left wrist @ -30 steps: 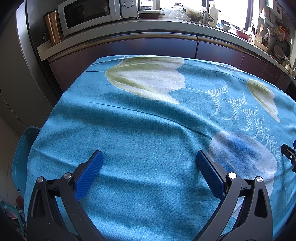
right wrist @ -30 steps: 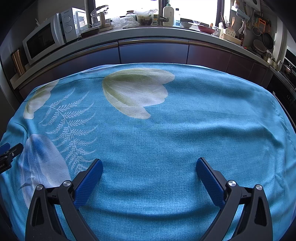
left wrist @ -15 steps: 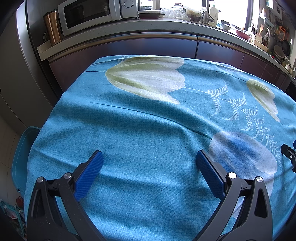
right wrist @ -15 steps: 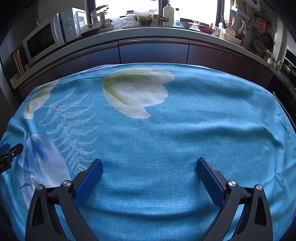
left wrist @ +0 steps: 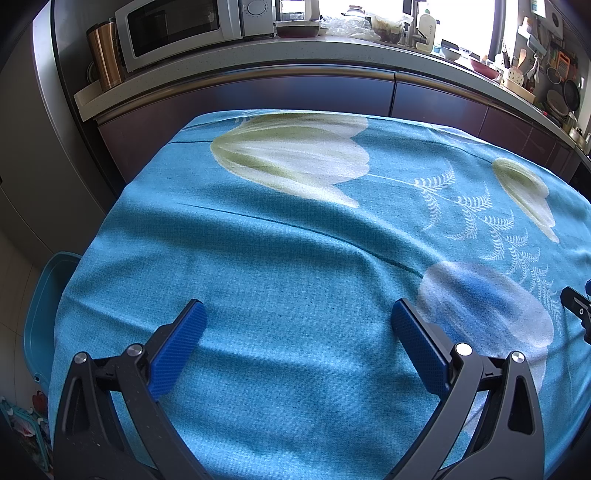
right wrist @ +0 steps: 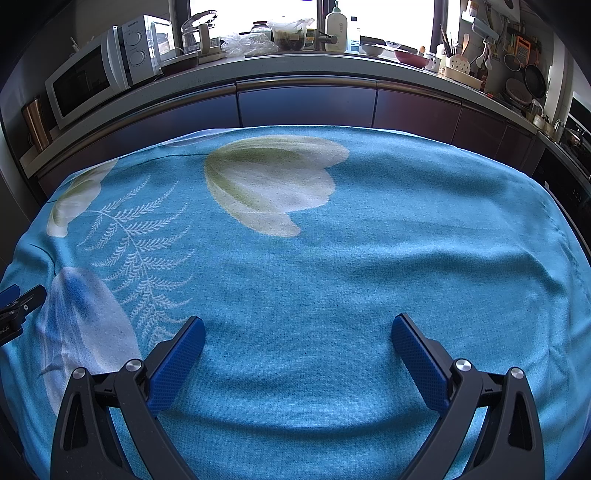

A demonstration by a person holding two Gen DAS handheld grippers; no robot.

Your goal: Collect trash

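Observation:
A table covered by a blue cloth with white tulip prints [left wrist: 295, 258] fills both views [right wrist: 369, 258]. No trash shows on it. My left gripper [left wrist: 297, 314] is open and empty, low over the near left part of the cloth. My right gripper [right wrist: 297, 330] is open and empty over the near middle. A tip of the right gripper shows at the right edge of the left wrist view [left wrist: 576, 306]. A tip of the left gripper shows at the left edge of the right wrist view [right wrist: 18, 302].
A teal bin [left wrist: 40, 314] stands on the floor left of the table. Behind the table runs a dark cabinet front [right wrist: 306, 103] under a counter with a microwave [left wrist: 184, 29], a copper canister [left wrist: 105, 55], bottles and dishes.

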